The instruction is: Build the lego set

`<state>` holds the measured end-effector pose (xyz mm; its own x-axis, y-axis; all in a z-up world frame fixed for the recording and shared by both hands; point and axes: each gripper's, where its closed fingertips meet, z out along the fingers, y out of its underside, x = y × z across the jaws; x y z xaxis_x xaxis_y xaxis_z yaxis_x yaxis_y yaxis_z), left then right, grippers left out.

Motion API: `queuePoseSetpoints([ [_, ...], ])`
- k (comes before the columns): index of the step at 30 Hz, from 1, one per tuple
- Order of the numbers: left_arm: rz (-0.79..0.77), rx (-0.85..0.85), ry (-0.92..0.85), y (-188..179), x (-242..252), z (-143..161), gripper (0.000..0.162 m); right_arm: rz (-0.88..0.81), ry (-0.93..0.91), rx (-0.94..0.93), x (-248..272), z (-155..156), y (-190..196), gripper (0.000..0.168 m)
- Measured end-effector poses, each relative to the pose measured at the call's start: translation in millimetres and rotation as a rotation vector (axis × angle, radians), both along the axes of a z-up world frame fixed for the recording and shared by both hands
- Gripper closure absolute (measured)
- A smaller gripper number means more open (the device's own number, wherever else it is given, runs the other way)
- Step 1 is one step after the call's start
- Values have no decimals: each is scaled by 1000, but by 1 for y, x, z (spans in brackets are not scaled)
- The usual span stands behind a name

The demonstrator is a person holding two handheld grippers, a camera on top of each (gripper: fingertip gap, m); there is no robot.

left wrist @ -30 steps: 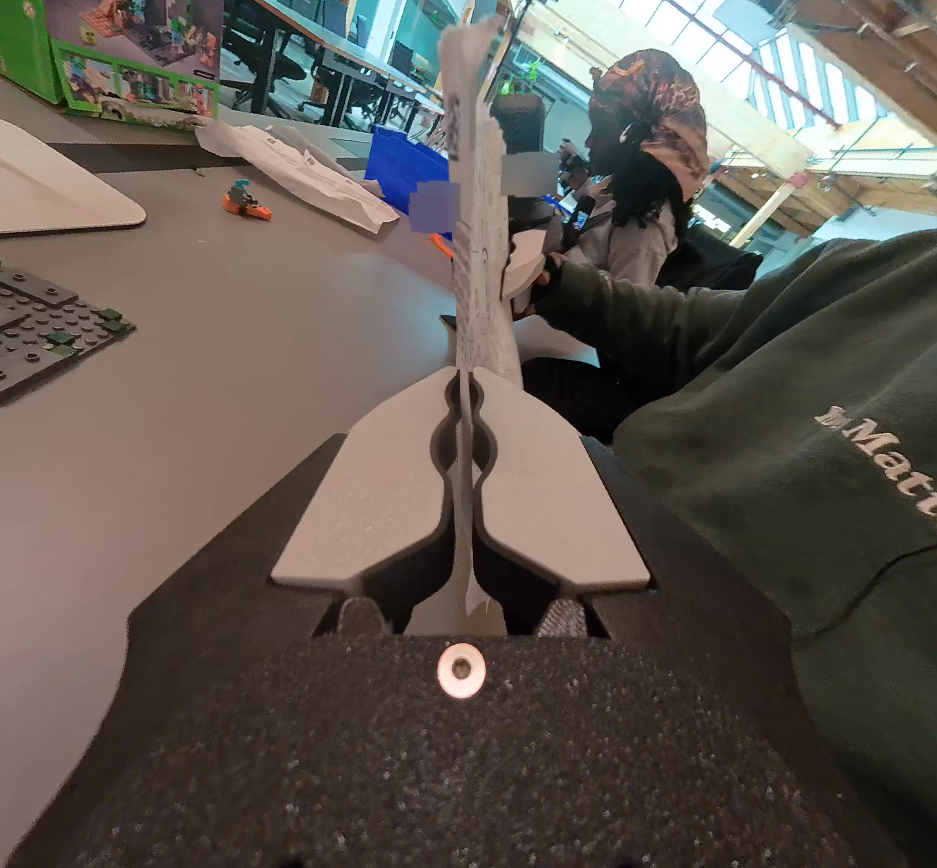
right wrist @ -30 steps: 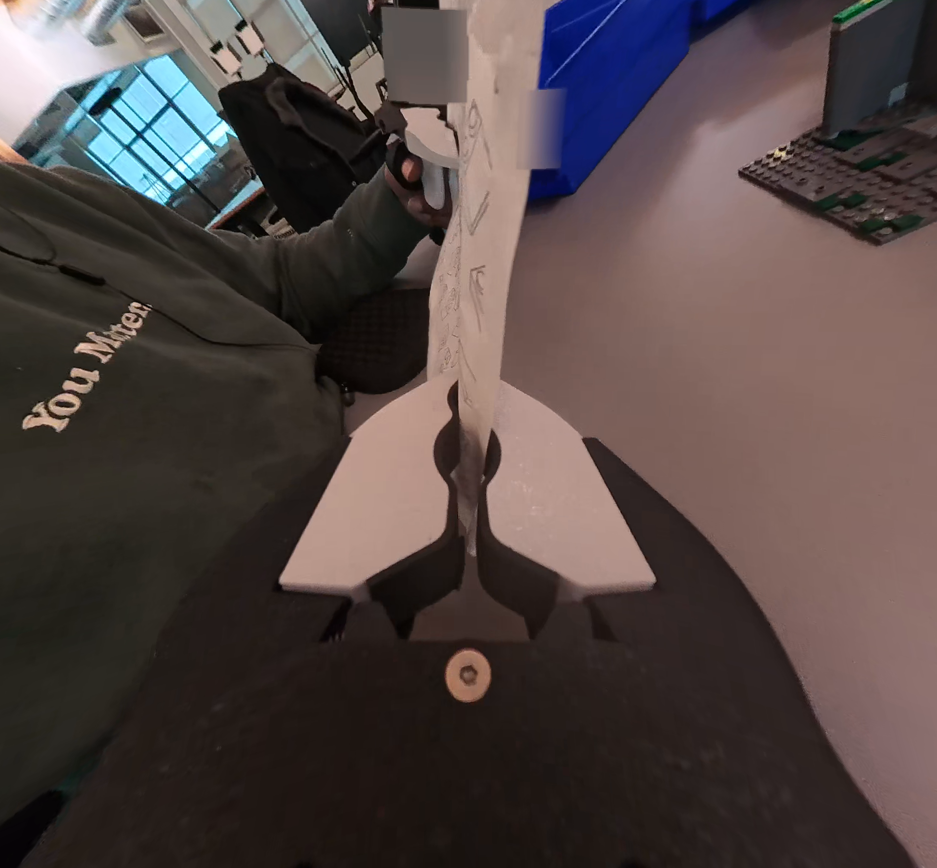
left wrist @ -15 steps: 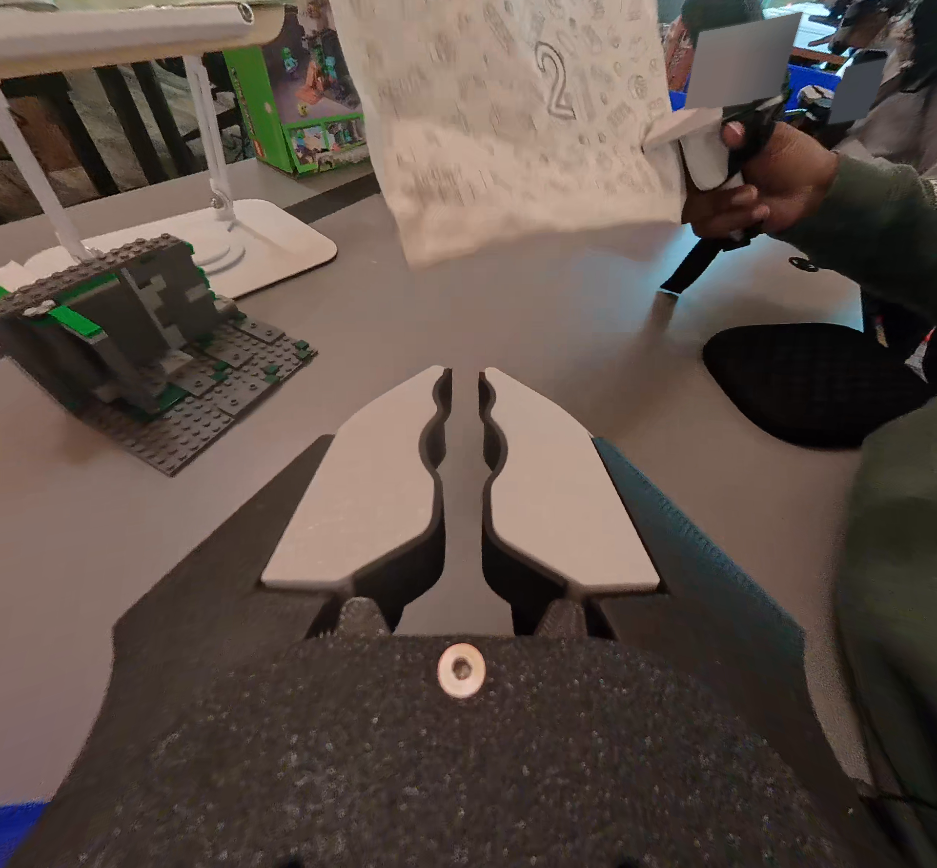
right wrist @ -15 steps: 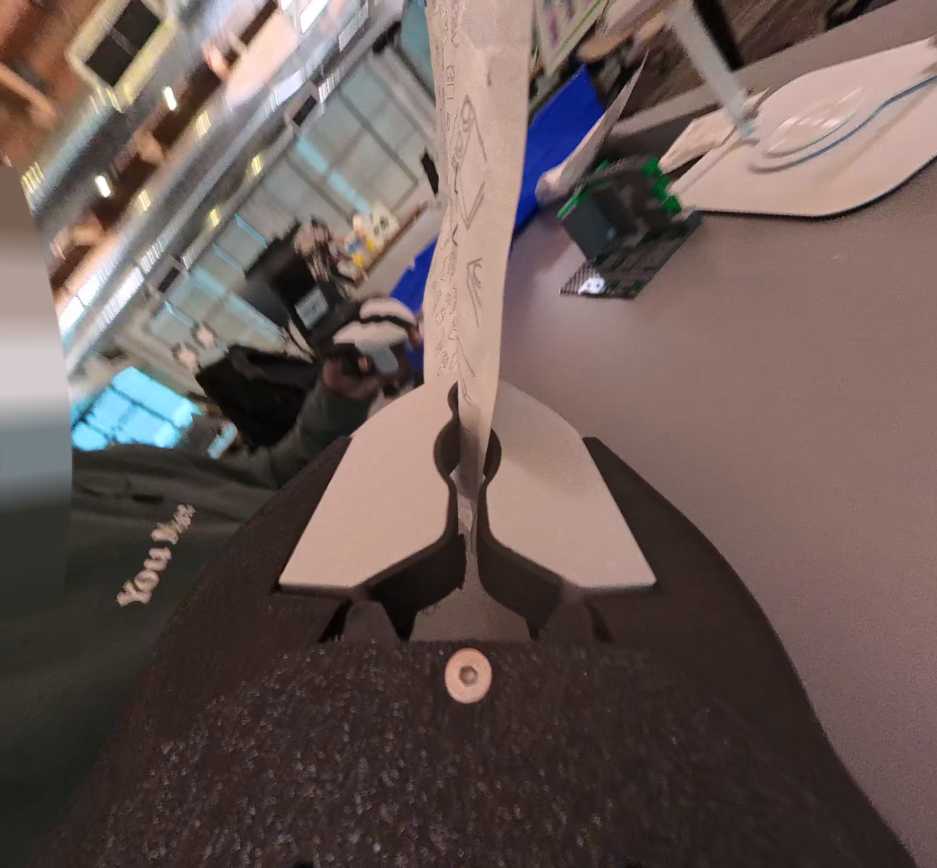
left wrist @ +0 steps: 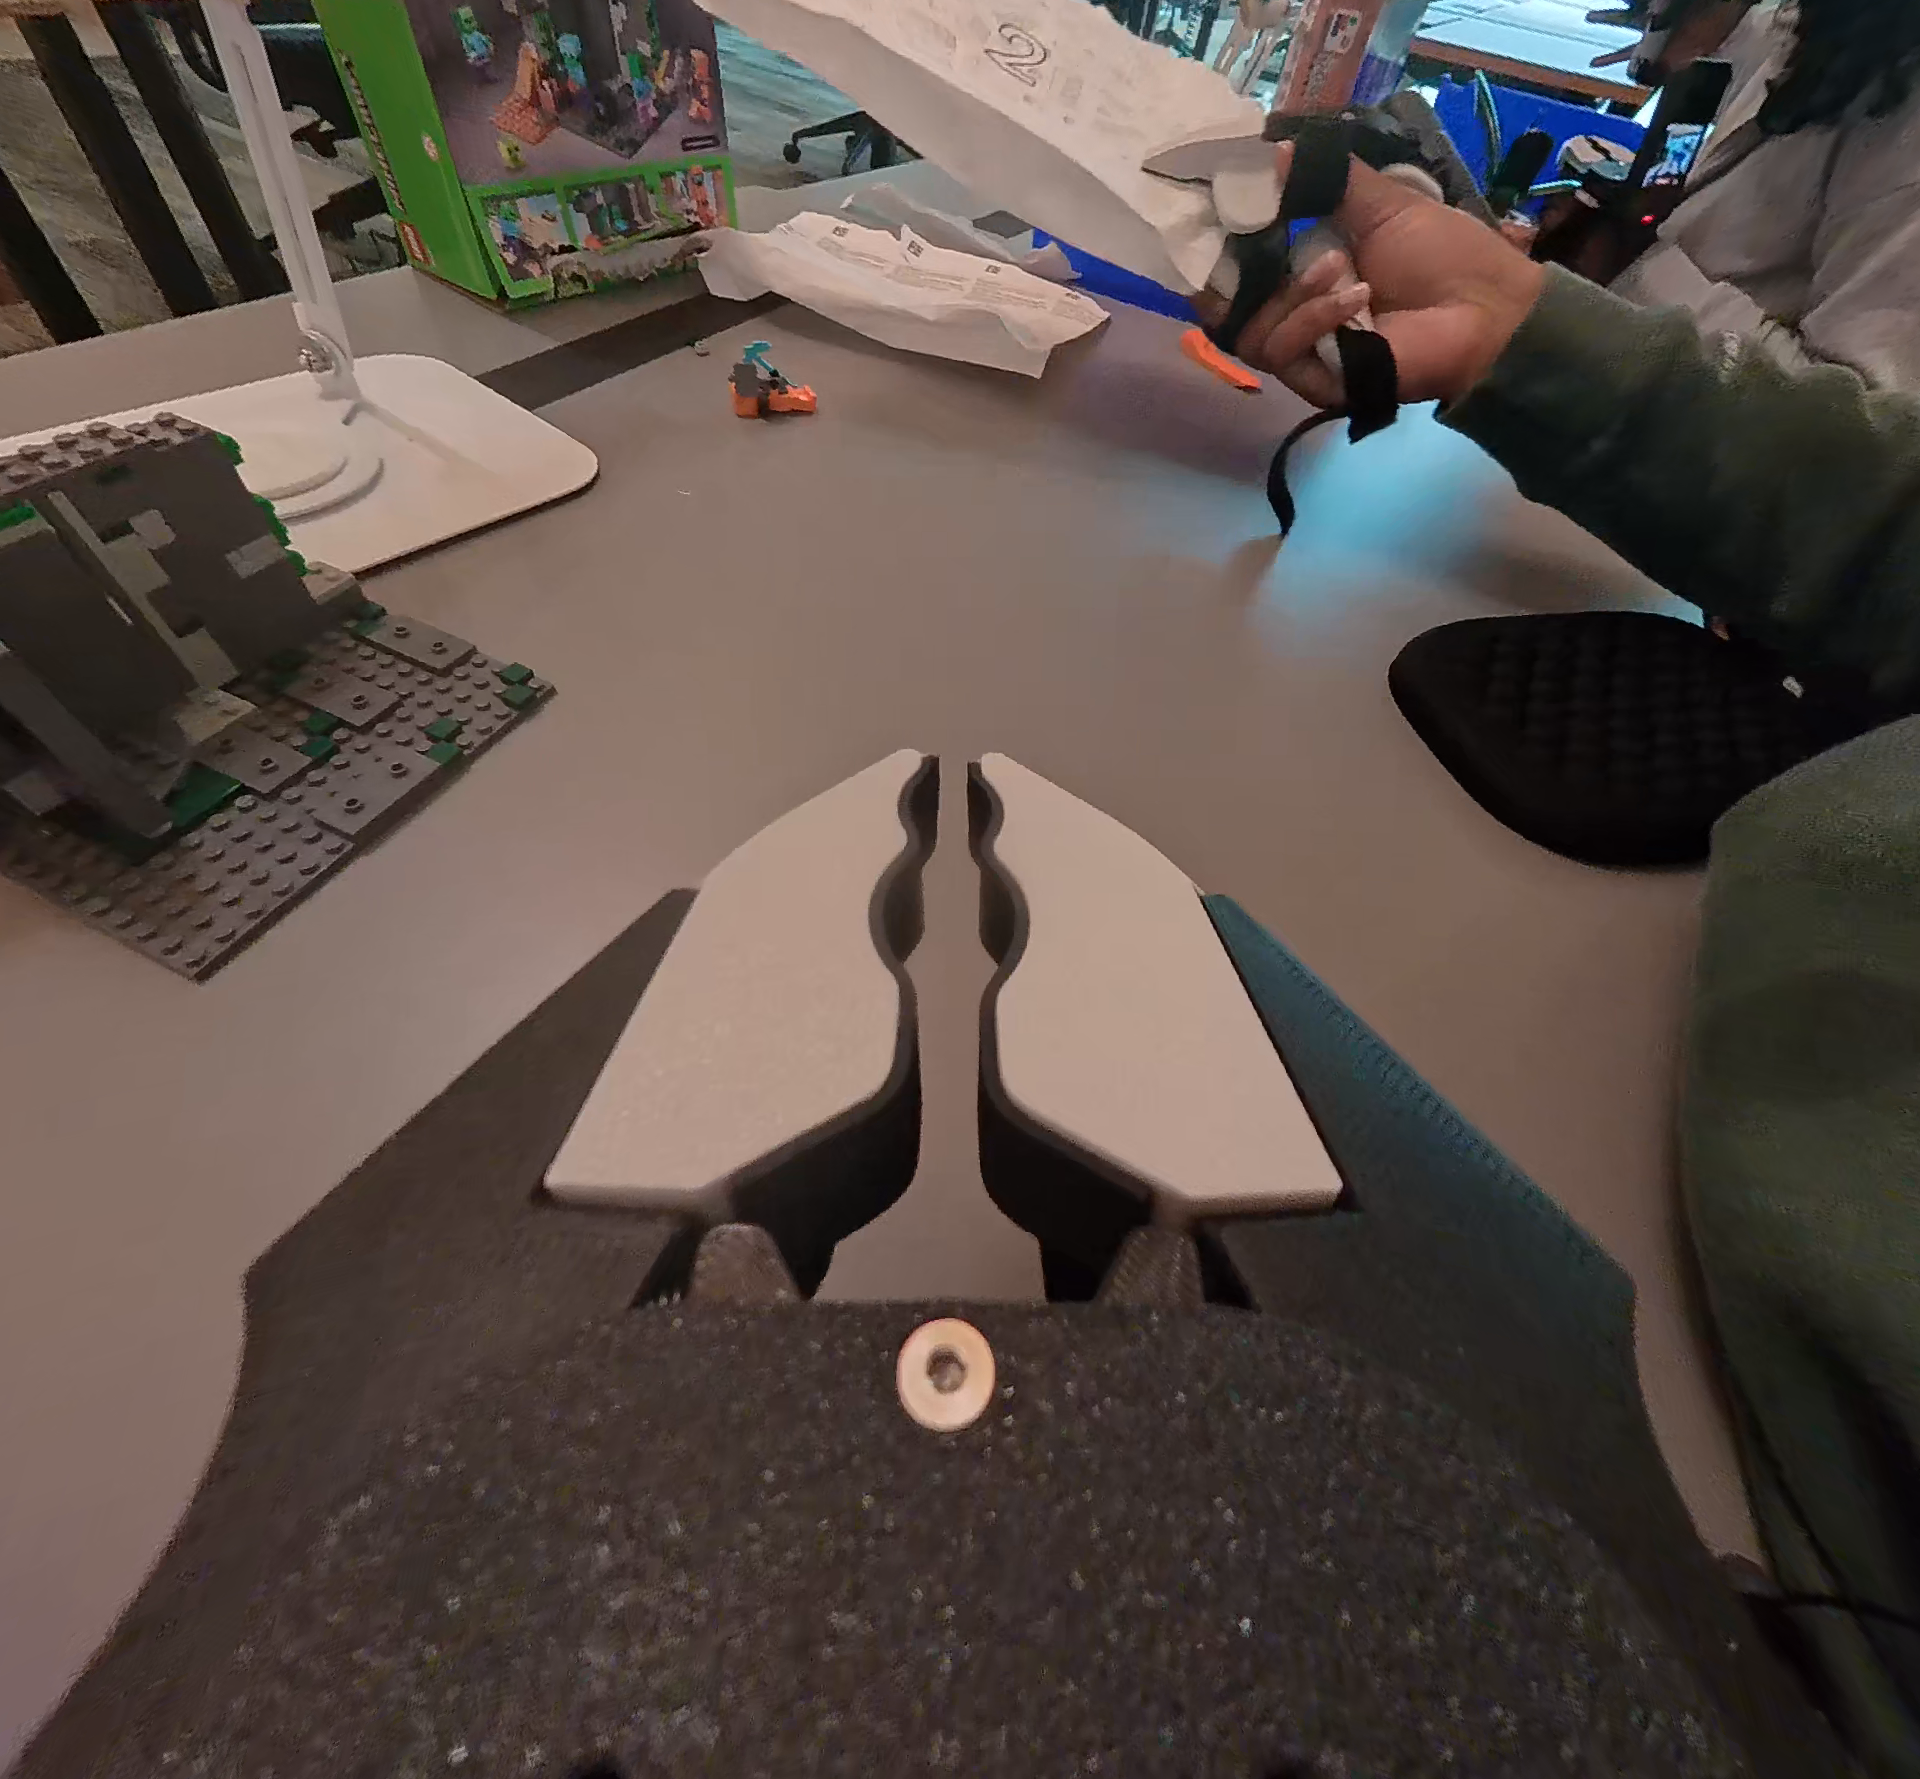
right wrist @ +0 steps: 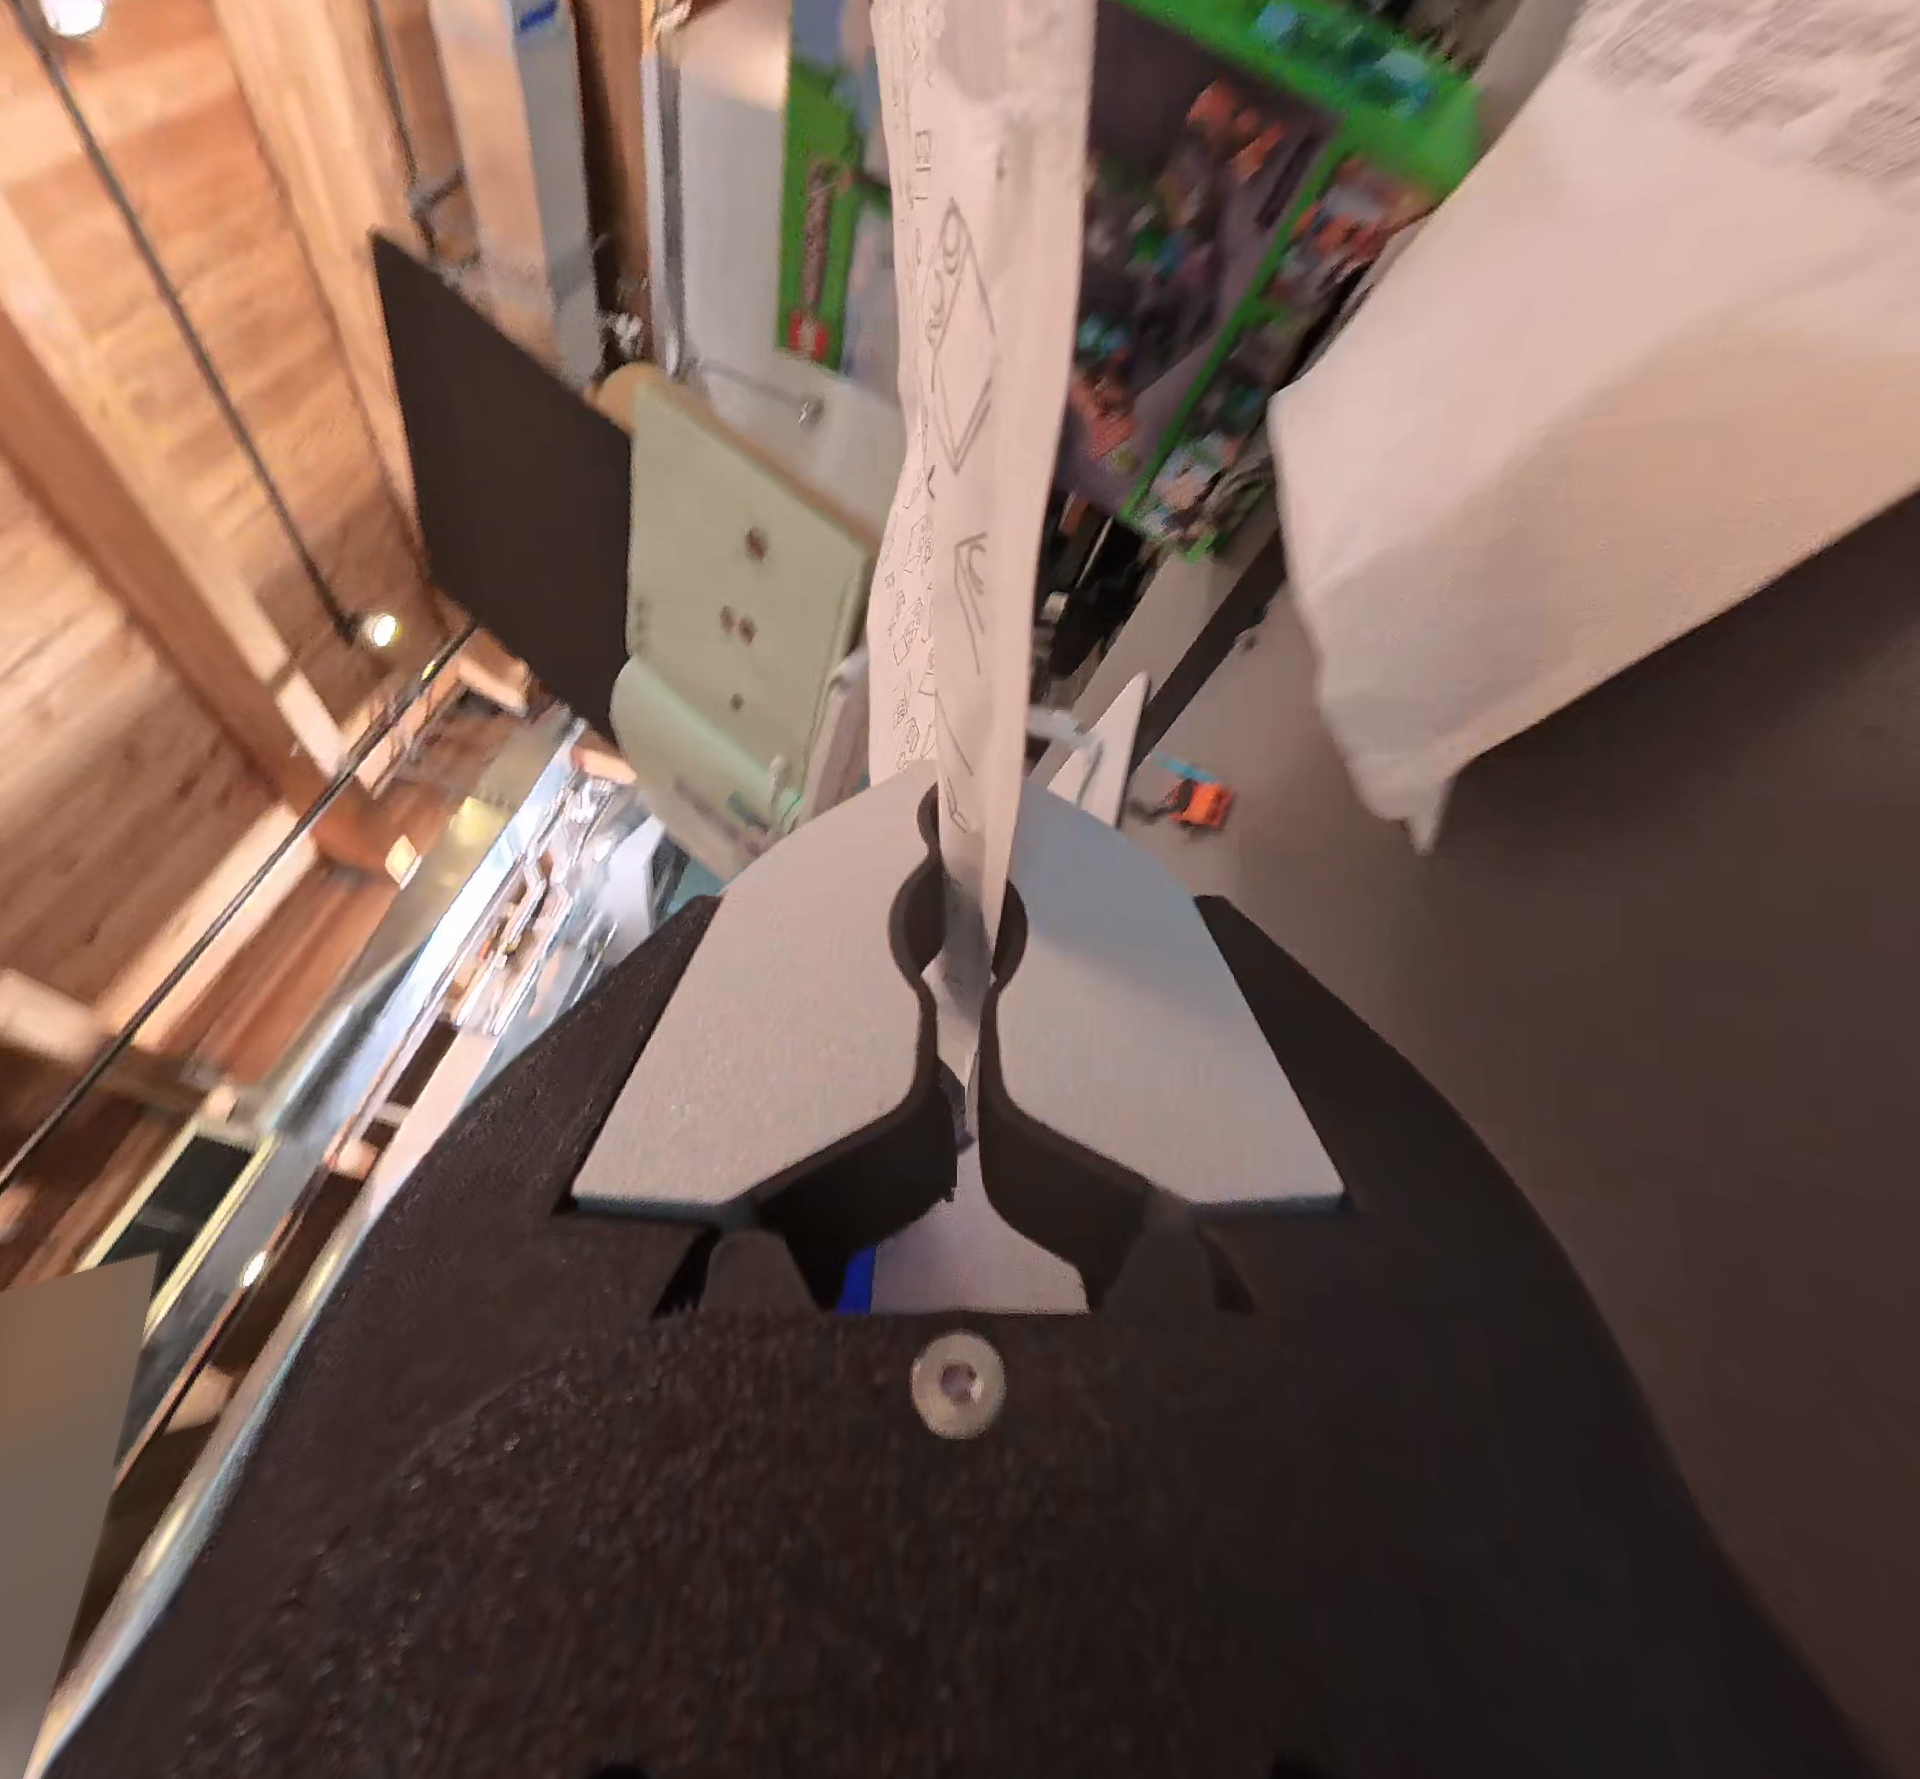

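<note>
Right hand-held gripper [right wrist: 961,908] was clamped on one edge of the white paper parts bag [left wrist: 977,77], held aloft over the table [left wrist: 935,586]. Left hand-held gripper [left wrist: 953,773] was empty, fingers slightly apart. Bag judged light, limp, tearable; grip near an edge.

grey table [left wrist: 935,607]: lego build [left wrist: 177,680], set box [left wrist: 540,77], lamp base [left wrist: 416,462].

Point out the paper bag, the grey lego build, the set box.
paper bag [left wrist: 966,77]: left wrist view, printed side.
grey lego build [left wrist: 135,586]: left wrist view, wall face.
set box [left wrist: 561,67]: left wrist view, front panel.
</note>
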<state>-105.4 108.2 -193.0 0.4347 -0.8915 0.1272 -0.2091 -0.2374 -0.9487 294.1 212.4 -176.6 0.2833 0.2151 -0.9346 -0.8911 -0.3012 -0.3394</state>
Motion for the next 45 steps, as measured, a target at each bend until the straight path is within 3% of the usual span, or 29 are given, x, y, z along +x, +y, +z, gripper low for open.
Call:
queuePoseSetpoints([
  [5,-14,5,21,-4,0,-6,158,-95,43,-53,26,-23,12,168],
  [10,-15,-14,28,-5,-2,-13,158,-60,35,-69,16,-28,12,168],
  [13,-18,-15,34,-6,-2,-15,158,139,12,-87,-21,-31,0,168],
  [20,-32,-8,47,-7,2,-16,158,773,-211,-182,-120,-58,-71,168],
  [27,-45,3,73,-11,6,-19,158,1085,-403,-253,-155,-75,-111,162],
  [32,-45,1,76,-11,5,-20,158,1111,-616,-251,-149,-84,-108,128],
  [36,-43,-6,75,-10,4,-22,158,1030,-814,-167,-128,-66,-93,103],
  [41,-50,-18,75,-9,5,-25,158,955,-952,-26,-107,-26,-88,86],
  [45,-60,-28,82,-10,6,-30,158,1010,-1109,-8,-115,-37,-103,87],
])
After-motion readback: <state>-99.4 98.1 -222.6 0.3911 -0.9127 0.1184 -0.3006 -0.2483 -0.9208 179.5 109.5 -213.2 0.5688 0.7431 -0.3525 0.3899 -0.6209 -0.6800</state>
